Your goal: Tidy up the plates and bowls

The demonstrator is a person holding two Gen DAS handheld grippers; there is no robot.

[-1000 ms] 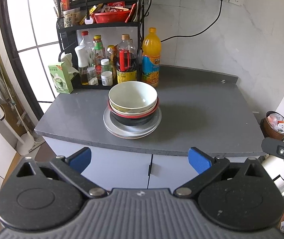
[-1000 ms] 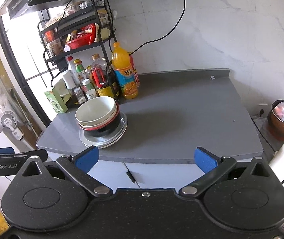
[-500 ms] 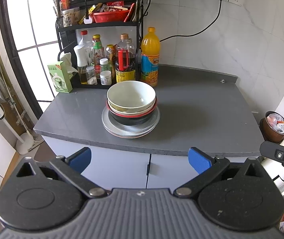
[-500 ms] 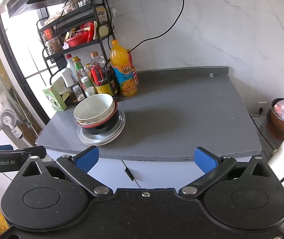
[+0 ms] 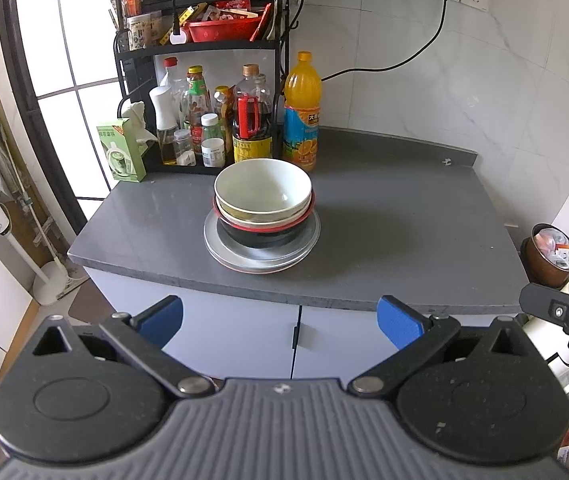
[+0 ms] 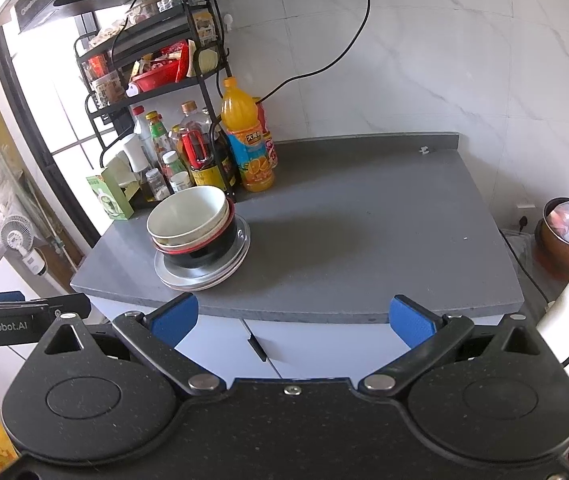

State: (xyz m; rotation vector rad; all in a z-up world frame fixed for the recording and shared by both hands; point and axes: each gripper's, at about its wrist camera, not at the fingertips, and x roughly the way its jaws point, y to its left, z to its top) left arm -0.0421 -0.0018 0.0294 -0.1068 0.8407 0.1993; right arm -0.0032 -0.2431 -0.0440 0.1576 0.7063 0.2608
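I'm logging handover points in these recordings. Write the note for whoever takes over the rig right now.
Left claw: open, empty, held back from the counter edge, facing the stack.
Right claw: open, empty, also short of the counter.
Dishes: one pile near the front left of the grey counter. The white bowl sits on top, nested in another pale bowl, then a red-rimmed black bowl, all on the stacked plates. The orange juice bottle and the condiment rack stand just behind.
Done: the pile looks stacked; neither claw touches it.
Left: I can't tell whether any sorting remains; if so, lift the top bowl first.
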